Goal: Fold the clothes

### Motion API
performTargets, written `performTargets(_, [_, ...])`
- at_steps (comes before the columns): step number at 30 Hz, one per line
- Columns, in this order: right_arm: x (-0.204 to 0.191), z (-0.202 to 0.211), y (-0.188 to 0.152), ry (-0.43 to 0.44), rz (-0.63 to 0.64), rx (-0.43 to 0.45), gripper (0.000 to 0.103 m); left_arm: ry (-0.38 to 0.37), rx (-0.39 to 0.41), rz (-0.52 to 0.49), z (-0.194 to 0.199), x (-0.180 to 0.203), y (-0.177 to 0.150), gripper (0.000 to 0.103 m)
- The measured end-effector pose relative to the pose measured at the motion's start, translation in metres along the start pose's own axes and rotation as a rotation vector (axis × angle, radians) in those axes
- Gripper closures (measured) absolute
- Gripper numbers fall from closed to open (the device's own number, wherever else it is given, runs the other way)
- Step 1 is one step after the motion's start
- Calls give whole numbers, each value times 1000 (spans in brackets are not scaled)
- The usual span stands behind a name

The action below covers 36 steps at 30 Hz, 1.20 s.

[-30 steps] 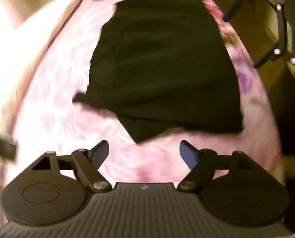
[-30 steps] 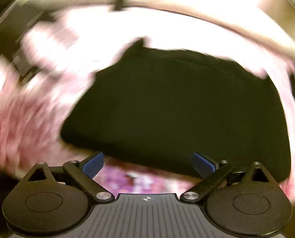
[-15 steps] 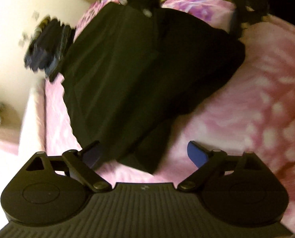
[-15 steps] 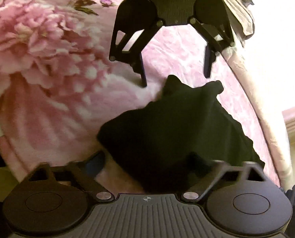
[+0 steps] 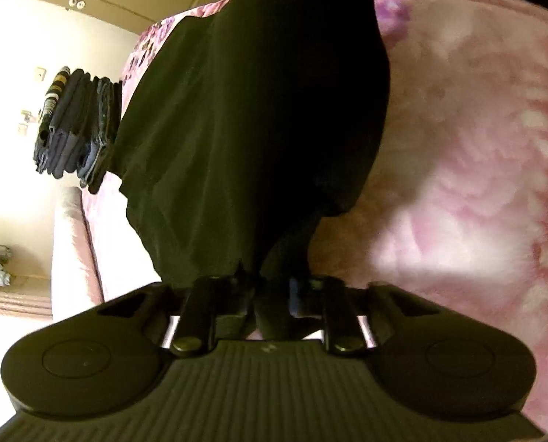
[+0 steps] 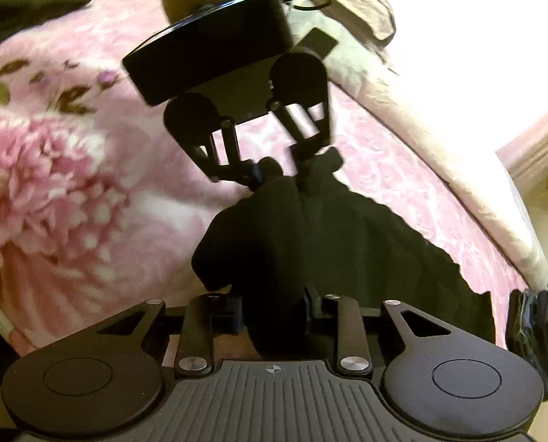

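A black cloth (image 5: 259, 118) is lying on the pink flowered bed (image 5: 476, 154). One end is being pinched by the left tongs (image 5: 270, 294), the other end by the right tongs (image 6: 274, 309), and both are closing. Only a small bunch seems to be caught, so the cloth could slip out when lifted. A stack of folded clothes (image 5: 75, 125) at 9 o'clock could be bumped.

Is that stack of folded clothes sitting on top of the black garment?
No, the stack sits beside the black garment on the pink blanket, at its edge.
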State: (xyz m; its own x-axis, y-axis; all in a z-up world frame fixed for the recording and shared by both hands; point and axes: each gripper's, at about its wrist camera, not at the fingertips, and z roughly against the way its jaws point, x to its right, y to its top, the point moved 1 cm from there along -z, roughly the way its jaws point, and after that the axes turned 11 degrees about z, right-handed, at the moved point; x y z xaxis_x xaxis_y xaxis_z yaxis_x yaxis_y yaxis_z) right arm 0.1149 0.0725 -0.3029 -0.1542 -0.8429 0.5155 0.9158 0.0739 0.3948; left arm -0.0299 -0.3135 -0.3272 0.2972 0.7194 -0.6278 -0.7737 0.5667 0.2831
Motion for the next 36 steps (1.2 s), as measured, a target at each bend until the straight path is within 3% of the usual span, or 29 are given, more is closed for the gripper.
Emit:
performTargets(4, [22, 14, 4, 15, -101, 8, 76, 15, -1, 30, 13, -36, 13, 91])
performTargets(8, [68, 38, -4, 30, -312, 56, 76, 30, -1, 35, 18, -87, 40, 91])
performTargets(15, [166, 72, -58, 18, -703, 190, 76, -1, -17, 54, -12, -190, 119, 91])
performTargets(19, [221, 77, -116, 42, -917, 246, 76, -64, -56, 5, -64, -223, 174, 92])
performTargets(23, [268, 68, -200, 77, -1190, 260, 76, -144, -78, -40, -132, -235, 223, 91])
performTargets(29, [292, 38, -315, 102, -1534, 229, 76, -269, -109, -106, -228, -216, 271, 88])
performTargets(33, [287, 20, -373, 154, -1730, 201, 76, -344, -148, 62, -263, -227, 278, 81])
performTargets(36, [281, 14, -404, 197, -1841, 180, 75, -365, -145, 221, -255, -253, 269, 63])
